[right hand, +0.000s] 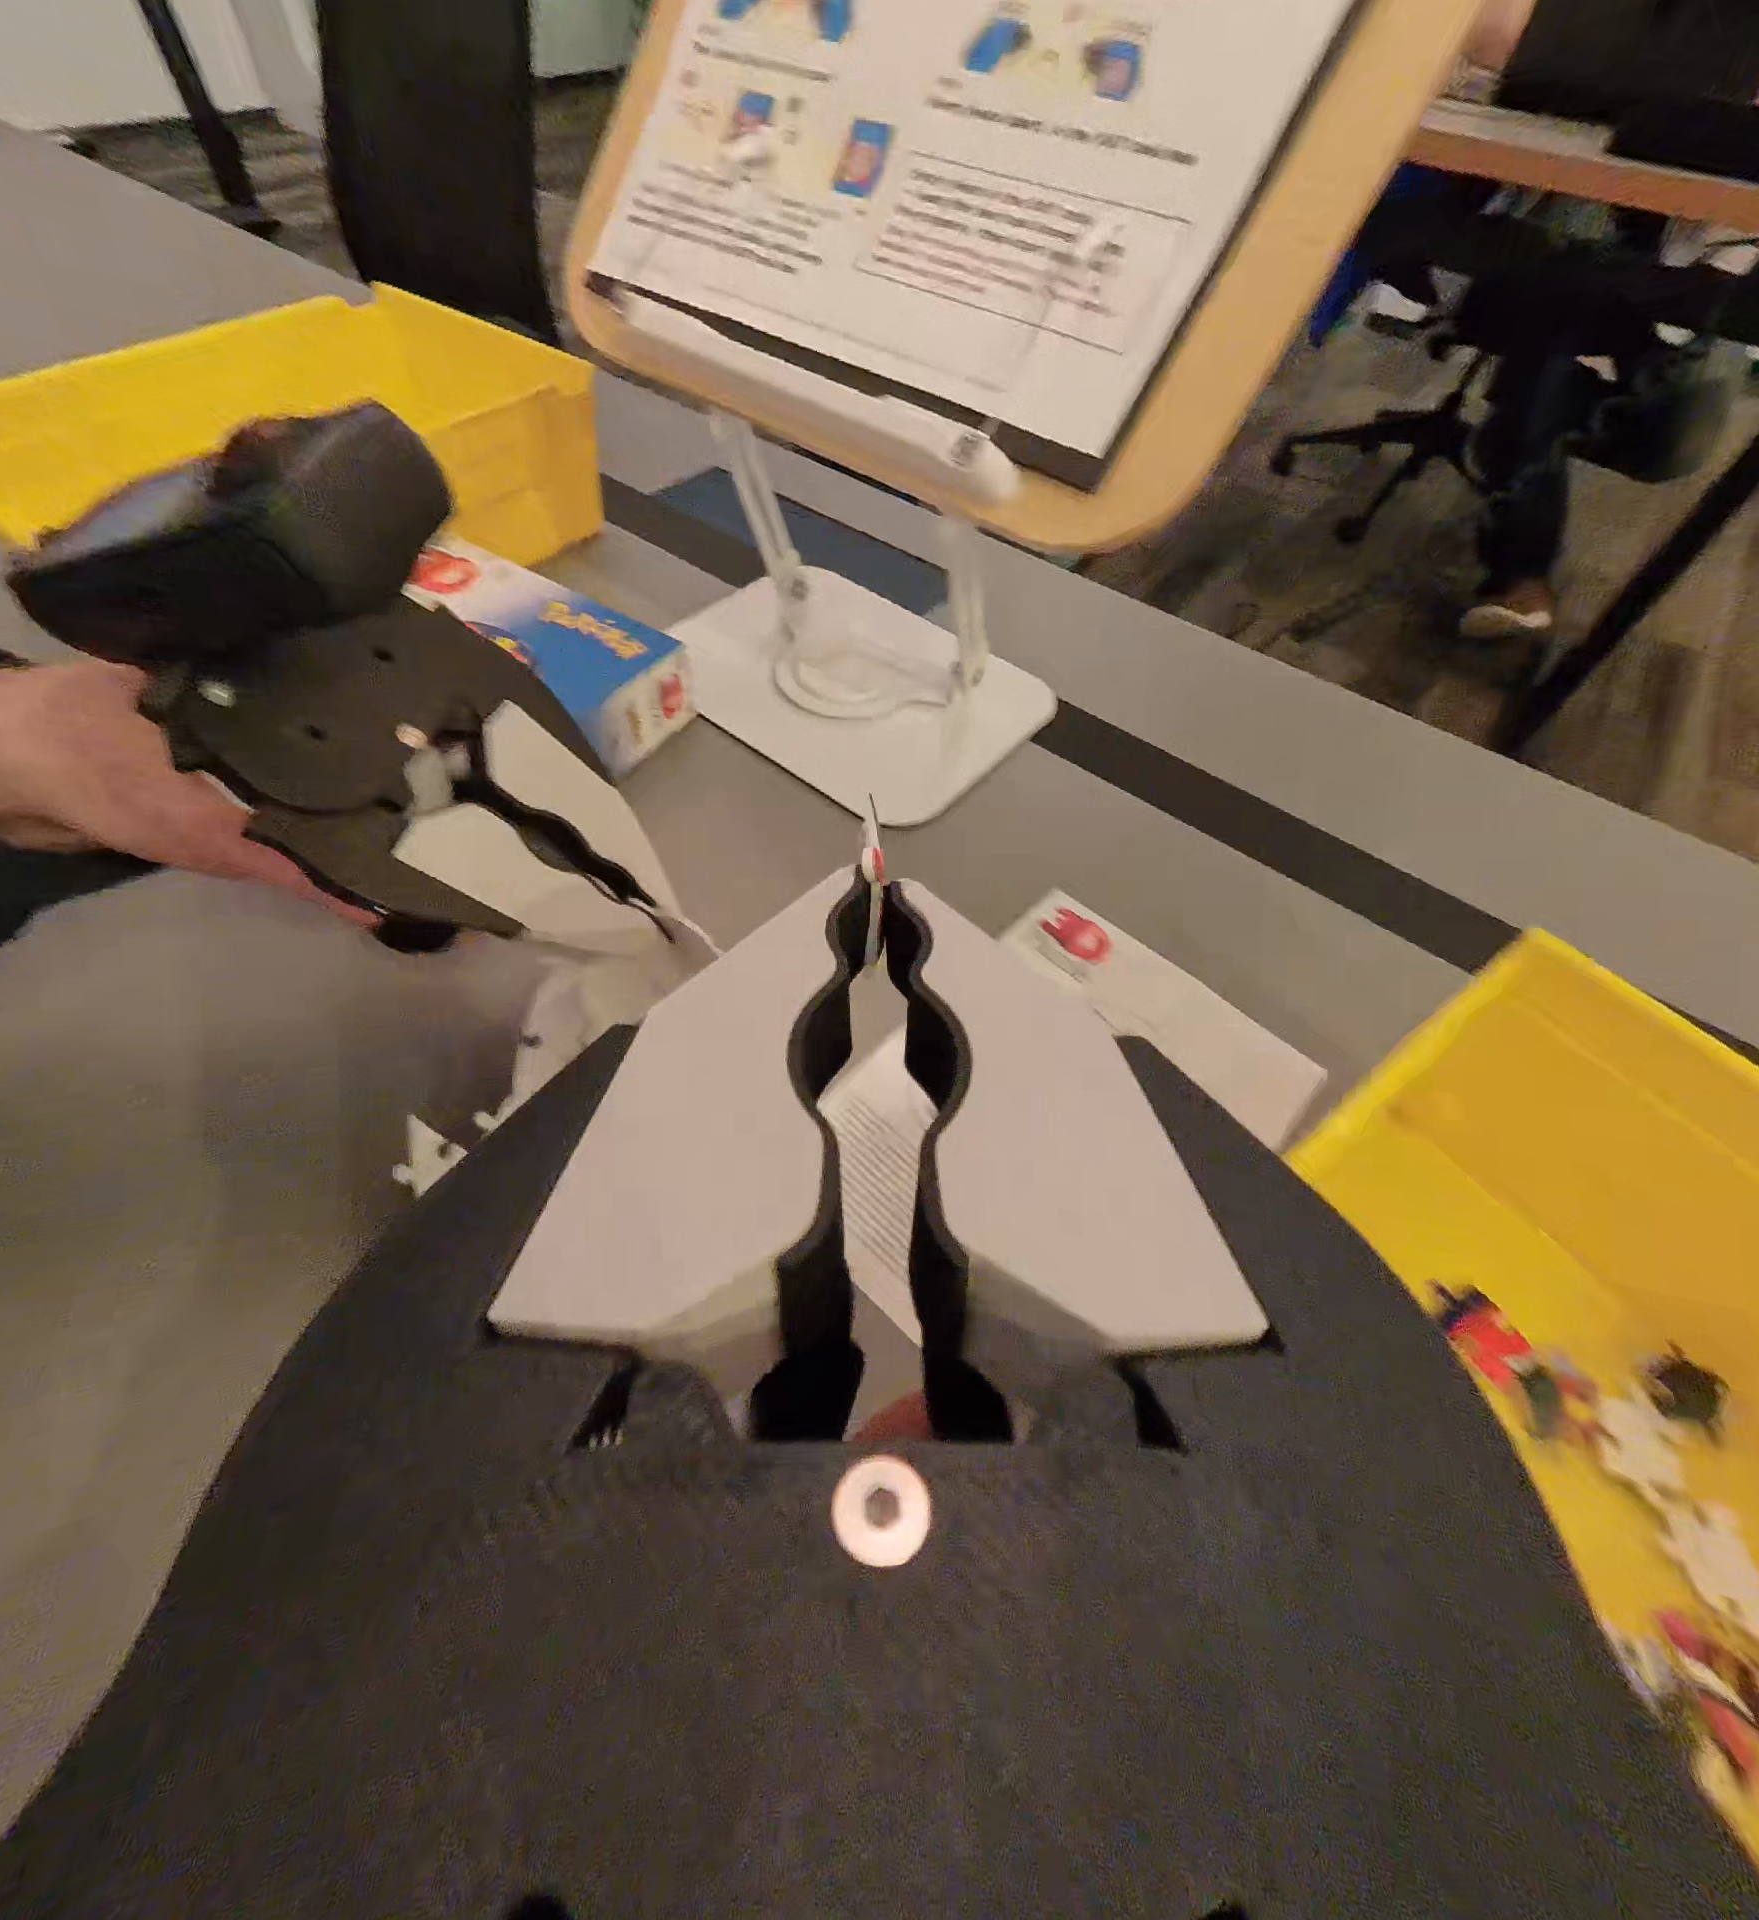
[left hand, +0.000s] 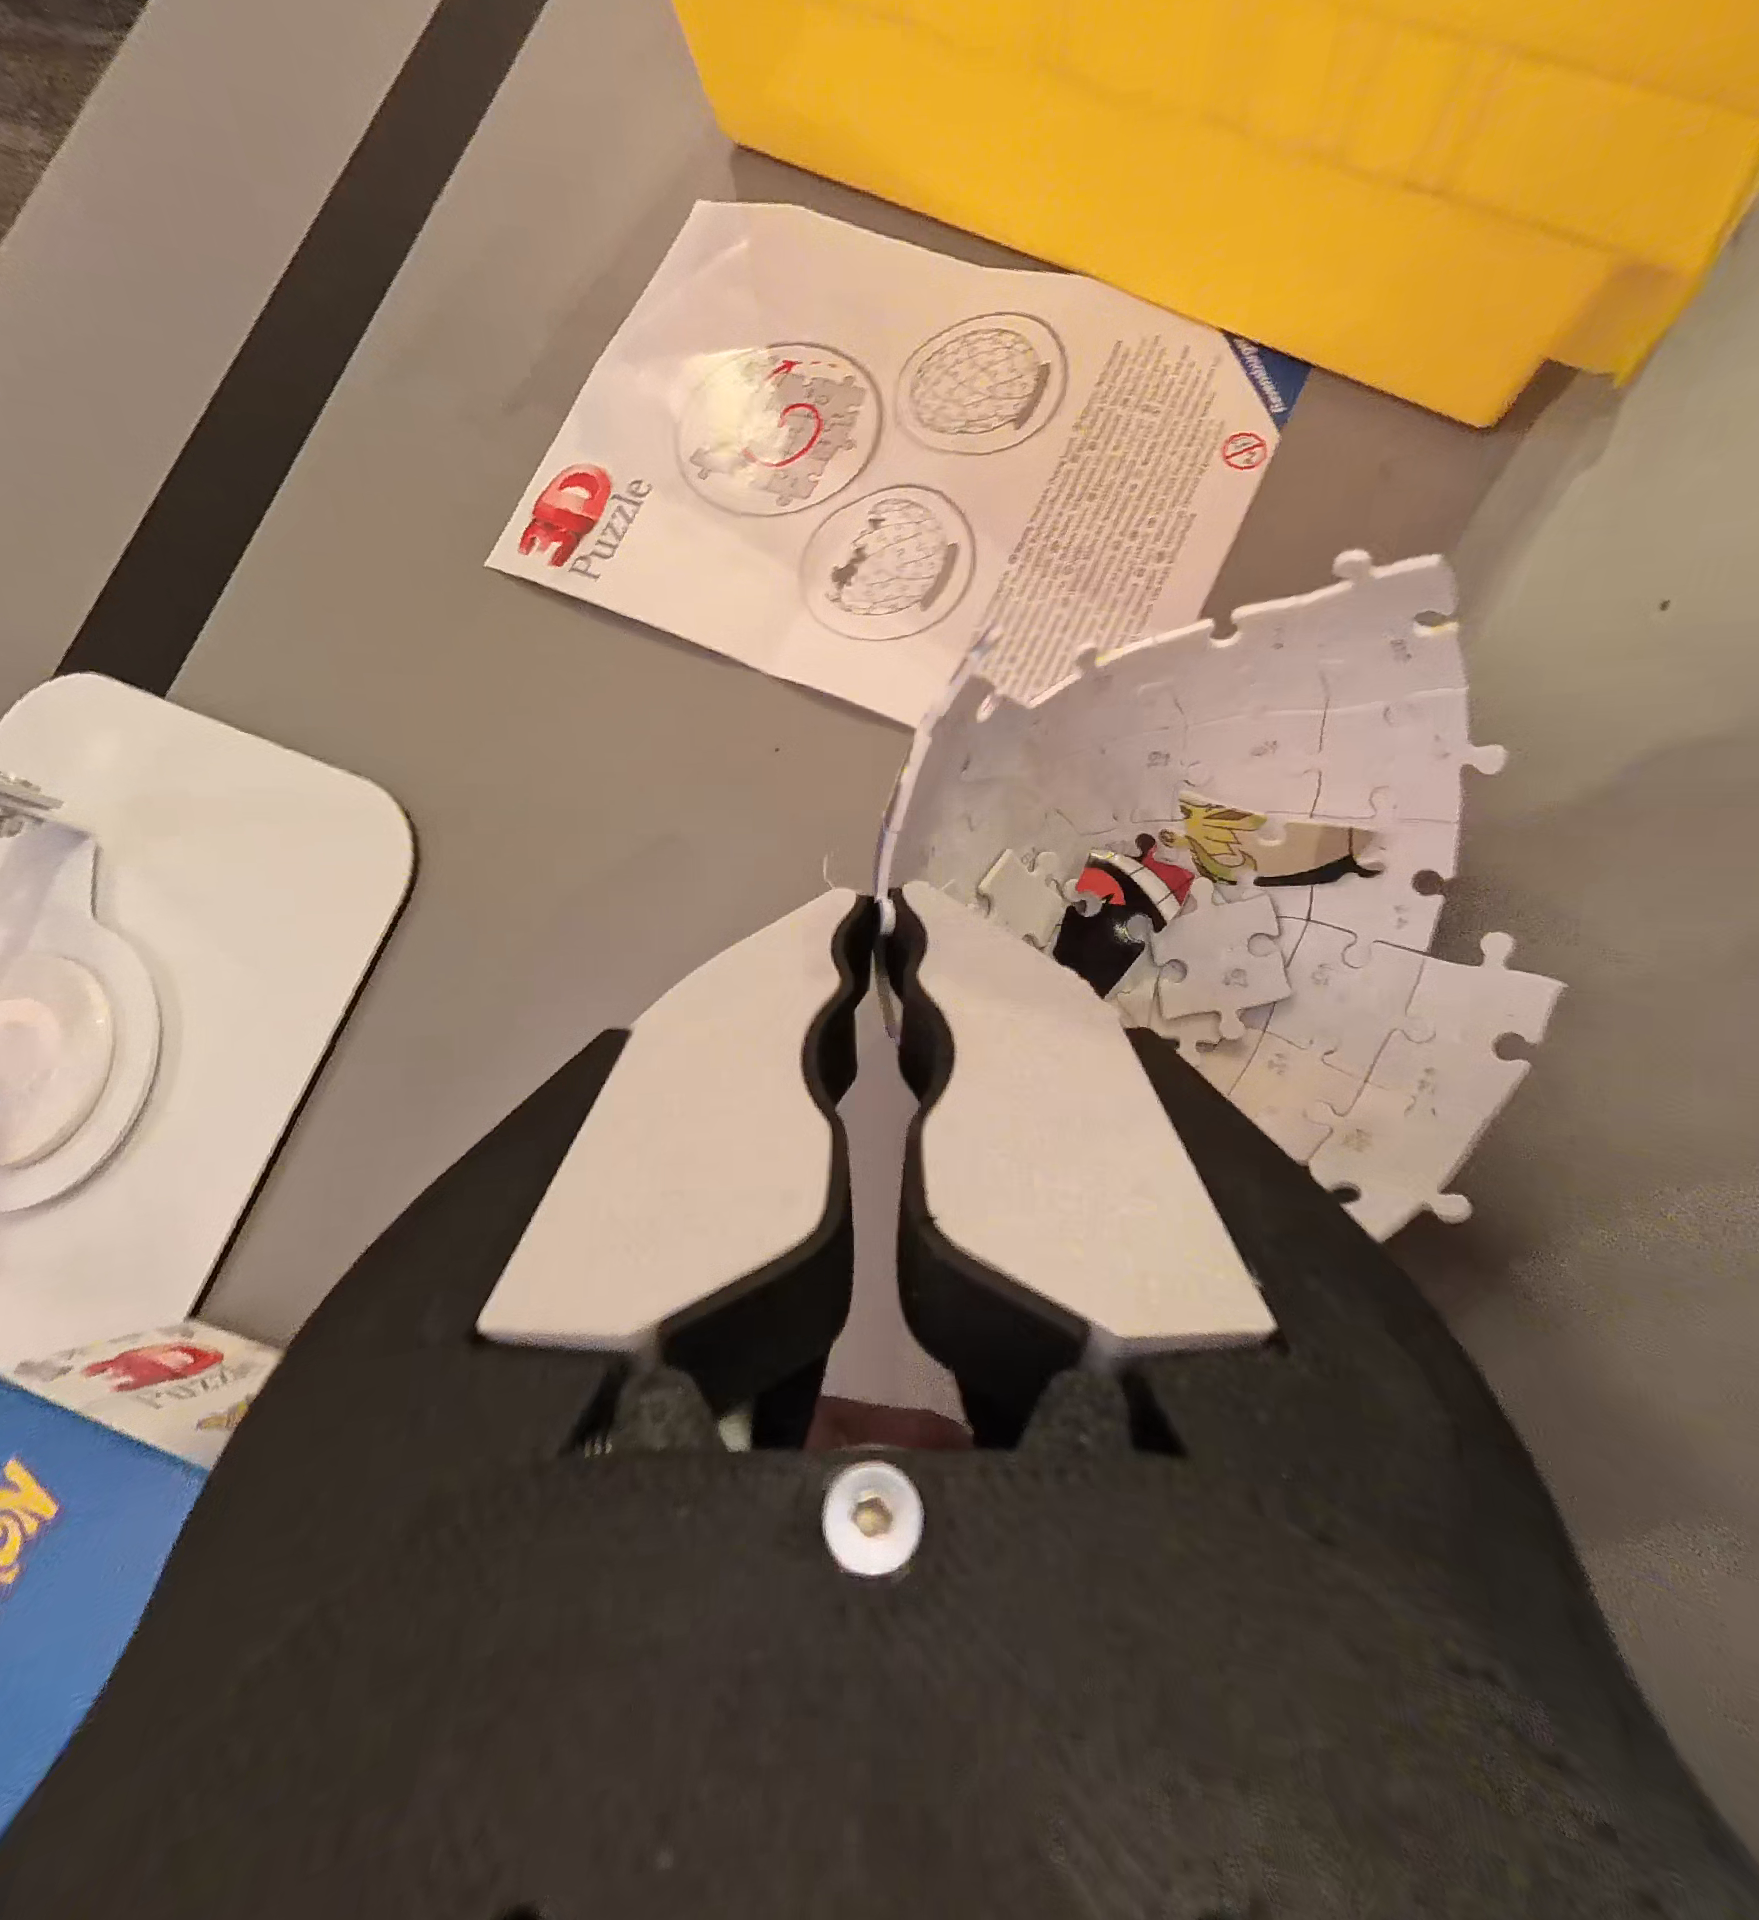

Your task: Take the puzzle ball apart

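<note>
From the left wrist view, the left gripper (left hand: pixel 883 920) is pinching its two fingertips tight on the thin edge of the puzzle ball (left hand: pixel 1301 831) — what is showing of it is an open curved shell of linked white pieces, hollow side facing the camera, lying on the grey table (left hand: pixel 542 779) just to the right of the fingers. Inside the shell a few loose pieces (left hand: pixel 1207 951) are sitting, some white, some showing red, black and yellow print. Beyond the shell a white instruction leaflet (left hand: pixel 875 457) is lying flat on the table, and behind that a yellow bin (left hand: pixel 1270 156) is filling the top of the frame. Off to the left, a white stand base (left hand: pixel 158 883) is resting on the table, with a blue puzzle box (left hand: pixel 33 1579) poking in at the lower left corner. Over to the right wrist view — the right gripper (right hand: pixel 875 914) is closing its fingertips on a single puzzle piece (right hand: pixel 872 862), held edge-on, white with a touch of red. To the left a hand (right hand: pixel 54 769) is gripping the left gripper (right hand: pixel 683 925), whose tips are dipping down onto the white shell. At the lower right a second yellow bin (right hand: pixel 1477 1195) is holding a blurred scatter of removed pieces (right hand: pixel 1633 1507). Further back, a tablet-like board (right hand: pixel 968 197) is tilting on its white stand
</note>
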A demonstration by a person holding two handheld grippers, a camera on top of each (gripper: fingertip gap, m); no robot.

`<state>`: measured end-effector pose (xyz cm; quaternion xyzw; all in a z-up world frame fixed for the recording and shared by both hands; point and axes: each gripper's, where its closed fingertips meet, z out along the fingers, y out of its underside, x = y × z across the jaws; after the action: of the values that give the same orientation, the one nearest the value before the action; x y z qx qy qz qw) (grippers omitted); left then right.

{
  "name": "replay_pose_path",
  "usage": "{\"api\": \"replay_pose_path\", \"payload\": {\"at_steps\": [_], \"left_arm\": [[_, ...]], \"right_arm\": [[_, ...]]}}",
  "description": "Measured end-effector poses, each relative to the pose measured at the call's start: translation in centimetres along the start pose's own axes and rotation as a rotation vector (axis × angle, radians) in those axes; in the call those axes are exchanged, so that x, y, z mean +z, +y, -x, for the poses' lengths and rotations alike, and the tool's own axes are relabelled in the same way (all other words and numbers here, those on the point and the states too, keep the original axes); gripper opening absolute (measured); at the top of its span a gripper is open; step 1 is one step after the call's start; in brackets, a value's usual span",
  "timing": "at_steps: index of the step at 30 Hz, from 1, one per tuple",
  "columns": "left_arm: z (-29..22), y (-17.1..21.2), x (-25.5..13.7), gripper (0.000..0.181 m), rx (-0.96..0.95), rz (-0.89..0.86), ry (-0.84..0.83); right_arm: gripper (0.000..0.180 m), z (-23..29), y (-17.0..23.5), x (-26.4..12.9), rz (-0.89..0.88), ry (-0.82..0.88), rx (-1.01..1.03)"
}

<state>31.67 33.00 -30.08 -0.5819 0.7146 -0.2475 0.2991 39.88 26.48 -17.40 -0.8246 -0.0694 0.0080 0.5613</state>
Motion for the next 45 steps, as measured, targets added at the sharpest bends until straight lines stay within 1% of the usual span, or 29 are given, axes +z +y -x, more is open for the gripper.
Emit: {"api": "replay_pose_path", "payload": {"at_steps": [1,3,5,6,7,8,10,11,12,13,15,16,17,18,20,22,24,27,28,30,31,33,36,38,39,40,41,43,45], "left_arm": [[0.3,0.2,-0.1,0.004,-0.024,0.004,-0.003],[0.3,0.9,-0.3,0.016,-0.07,0.019,0.012],[0.2,1.5,-0.8,0.023,-0.138,0.003,0.007],[0.0,1.8,-1.0,0.026,-0.181,-0.008,0.016],[0.0,2.2,-1.2,0.028,-0.219,-0.013,0.012],[0.0,2.6,-1.4,0.031,-0.243,-0.024,0.002],[-0.5,3.2,-1.4,0.036,-0.286,-0.025,0.01],[-0.9,3.5,-1.0,0.037,-0.297,-0.014,0.022],[-1.3,3.7,-0.6,0.038,-0.294,0.001,0.024],[-1.5,3.8,-0.1,0.039,-0.289,0.014,0.015],[-1.4,3.6,0.7,0.036,-0.287,0.017,-0.007],[-1.2,3.3,1.1,0.029,-0.286,0.007,-0.015],[-1.0,3.0,1.4,0.013,-0.285,-0.003,-0.018],[-0.9,2.7,1.6,0.008,-0.277,-0.012,-0.019],[-0.8,2.1,1.4,0.005,-0.251,-0.022,-0.003],[-0.5,1.7,0.8,0.004,-0.179,0.007,-0.005],[-0.2,1.5,0.0,0.003,-0.093,0.063,-0.008],[-0.3,2.0,-0.8,0.003,0.037,0.194,0.023],[-0.5,2.2,-0.9,0.003,0.07,0.23,0.049],[-0.6,2.2,-1.0,0.004,0.112,0.272,0.066],[-0.8,2.5,-1.0,0.004,0.13,0.297,0.086],[-1.0,2.8,-1.0,0.004,0.152,0.327,0.114],[-1.1,2.9,-0.9,0.006,0.184,0.315,0.119],[-1.7,2.1,-0.5,0.023,0.227,0.248,0.123],[-1.9,2.0,-0.3,0.023,0.242,0.238,0.117],[-2.0,2.0,0.0,0.014,0.247,0.235,0.11],[-2.1,2.1,0.2,0.01,0.238,0.236,0.109],[-2.3,2.1,0.5,0.009,0.193,0.226,0.12],[-2.1,1.9,0.5,0.007,0.117,0.204,0.126]], "right_arm": [[0.0,-2.1,1.0,-1.1,0.025,0.061,0.011],[0.001,-5.8,3.6,-3.2,0.088,0.166,0.046],[0.017,-8.5,6.0,-5.0,0.151,0.264,0.046],[0.02,-9.3,7.1,-5.7,0.183,0.285,0.051],[0.018,-9.7,8.2,-6.1,0.222,0.292,0.059],[0.021,-10.2,9.1,-6.5,0.254,0.306,0.059],[0.019,-10.6,9.8,-6.9,0.268,0.316,0.052],[0.014,-10.7,9.5,-7.1,0.252,0.331,0.045],[0.011,-10.3,8.8,-7.3,0.22,0.332,0.029],[0.011,-9.1,7.8,-7.0,0.187,0.296,0.017],[0.017,-6.1,6.5,-6.0,0.166,0.206,-0.001],[0.018,-4.7,6.2,-5.3,0.174,0.172,-0.024],[0.019,-3.2,6.0,-4.6,0.18,0.137,-0.052],[0.02,-1.7,5.8,-3.7,0.185,0.095,-0.073],[0.02,1.4,5.6,-2.0,0.188,0.004,-0.094],[0.021,3.8,5.6,-0.3,0.195,-0.059,-0.113],[0.026,5.1,5.9,1.5,0.213,-0.076,-0.143],[0.033,7.2,6.5,4.2,0.229,-0.129,-0.146],[0.031,7.6,6.8,5.1,0.233,-0.125,-0.159],[0.018,7.9,7.8,6.6,0.268,-0.106,-0.187],[0.014,8.0,8.4,7.2,0.291,-0.1,-0.202],[0.0,7.7,8.9,7.9,0.303,-0.06,-0.23],[0.0,8.0,9.0,7.9,0.3,-0.059,-0.199],[0.0,8.5,9.3,7.8,0.299,-0.08,-0.162],[0.0,8.8,9.4,7.8,0.292,-0.097,-0.134],[0.0,9.0,9.4,7.8,0.28,-0.09,-0.133],[0.0,8.9,9.6,7.8,0.275,-0.061,-0.156],[0.0,8.6,9.8,7.8,0.267,0.009,-0.22],[0.0,8.4,9.7,7.9,0.265,0.123,-0.369]]}}
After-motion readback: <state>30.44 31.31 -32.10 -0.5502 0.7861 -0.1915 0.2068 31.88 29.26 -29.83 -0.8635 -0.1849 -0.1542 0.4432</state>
